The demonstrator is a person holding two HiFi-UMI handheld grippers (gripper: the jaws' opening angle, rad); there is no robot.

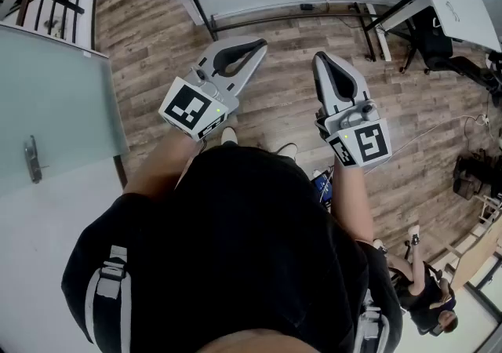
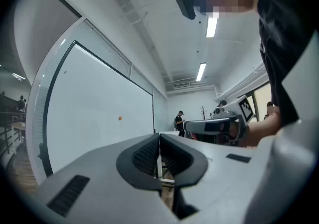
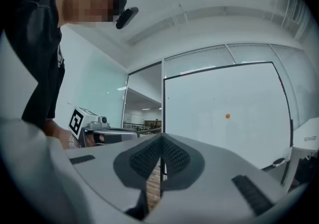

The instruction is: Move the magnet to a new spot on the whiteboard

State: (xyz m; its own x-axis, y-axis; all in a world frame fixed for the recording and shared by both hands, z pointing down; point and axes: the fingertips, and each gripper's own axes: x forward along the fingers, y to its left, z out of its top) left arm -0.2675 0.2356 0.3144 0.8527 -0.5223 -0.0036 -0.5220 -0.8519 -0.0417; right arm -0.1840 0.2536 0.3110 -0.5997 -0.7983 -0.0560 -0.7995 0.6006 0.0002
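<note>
**Approach stage, by the look of it.** Your left gripper (image 1: 257, 46) and right gripper (image 1: 322, 58) are both fully closed on nothing, well apart from the whiteboard (image 3: 199, 133). The magnet (image 3: 228, 116), an orange dot on the board, sits at 2 o'clock from your right jaw tips. Open one gripper before arriving, then pinch the magnet squarely. Count: one magnet, one whiteboard, two grippers.

My black short-sleeved shirt (image 1: 235, 242) fills the lower middle of the frame, with grey-white straps (image 1: 110, 285) at the shoulders. My left gripper (image 1: 261, 45) and right gripper (image 1: 319, 57) are pale grey shells with black ribbed pads (image 2: 144, 154). Each carries a marker cube (image 1: 190, 107) printed in black-and-white squares.
</note>
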